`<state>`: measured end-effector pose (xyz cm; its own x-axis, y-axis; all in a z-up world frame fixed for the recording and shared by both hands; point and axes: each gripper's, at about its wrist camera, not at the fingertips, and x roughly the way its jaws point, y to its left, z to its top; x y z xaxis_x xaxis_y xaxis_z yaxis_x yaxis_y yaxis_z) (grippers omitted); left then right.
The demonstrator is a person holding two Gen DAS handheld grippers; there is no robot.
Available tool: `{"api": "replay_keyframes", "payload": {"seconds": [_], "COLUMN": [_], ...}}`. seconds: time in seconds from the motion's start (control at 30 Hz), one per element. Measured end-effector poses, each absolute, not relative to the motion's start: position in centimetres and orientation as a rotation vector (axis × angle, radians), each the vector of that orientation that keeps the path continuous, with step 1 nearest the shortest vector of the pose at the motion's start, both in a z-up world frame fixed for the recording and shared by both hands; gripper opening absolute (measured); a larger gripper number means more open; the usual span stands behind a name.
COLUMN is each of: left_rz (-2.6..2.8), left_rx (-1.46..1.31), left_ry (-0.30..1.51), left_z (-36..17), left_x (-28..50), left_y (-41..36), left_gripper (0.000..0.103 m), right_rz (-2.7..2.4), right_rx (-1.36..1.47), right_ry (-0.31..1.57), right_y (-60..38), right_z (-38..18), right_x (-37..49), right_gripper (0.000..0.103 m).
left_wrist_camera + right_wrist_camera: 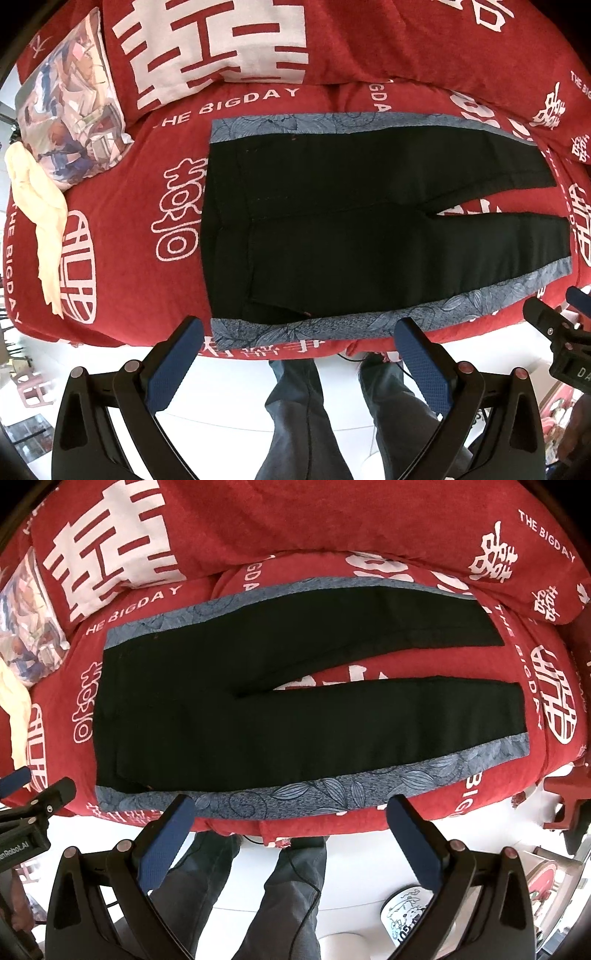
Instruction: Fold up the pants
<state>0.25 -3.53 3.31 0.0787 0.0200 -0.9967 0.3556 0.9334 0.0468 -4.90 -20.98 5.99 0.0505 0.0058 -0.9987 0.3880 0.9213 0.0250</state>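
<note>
Your left gripper point(299, 332) sits nearest the lens with its blue-padded fingers point(173, 369) spread wide and nothing between them, hanging just off the near edge of the red bedspread point(122, 258). Your right gripper point(291, 808) is the same: fingers apart, empty, poised above that same edge. Both hover over the floor side of the spread, where you can see your own trouser legs point(295, 413) and a thin dark cable point(306, 882) below. Black pants point(258, 709) lie flat across the middle of the bedspread, with a blue-grey patterned stripe along each outer side. Their waistband points toward the left end of the spread and the two legs run toward its right end, parted in a narrow V that shows red cloth between them. One patterned stripe lies just beyond your fingertips, close to the near edge of the spread. Neither gripper touches the pants. At the far side of the spread a big red pillow point(221, 48) with white characters leans up. A printed cushion point(70, 107) rests at the far left corner of the spread, and a pale yellow cloth point(40, 210) lies just beside that cushion. Off the right end of the spread stands a red stool point(569, 794).
</note>
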Motion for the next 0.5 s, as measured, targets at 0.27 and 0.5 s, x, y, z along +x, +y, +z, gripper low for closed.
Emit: {"api": "replay_keyframes", "payload": {"seconds": [0.27, 0.5], "left_rz": [-0.255, -0.254], "left_rx": [0.308, 0.307], "left_ry": [1.487, 1.489], "left_z": [3.17, 3.18], "left_x": [0.34, 0.41], "left_y": [-3.52, -3.54], "left_gripper": [0.103, 0.103], "right_rz": [-0.297, -0.299], "right_rx": [0.294, 0.286], "right_ry": [1.506, 1.513], "right_y": [-20.89, -20.88], "right_z": [5.95, 5.78], "right_x": [-4.65, -4.58], "right_gripper": [0.103, 0.103]}}
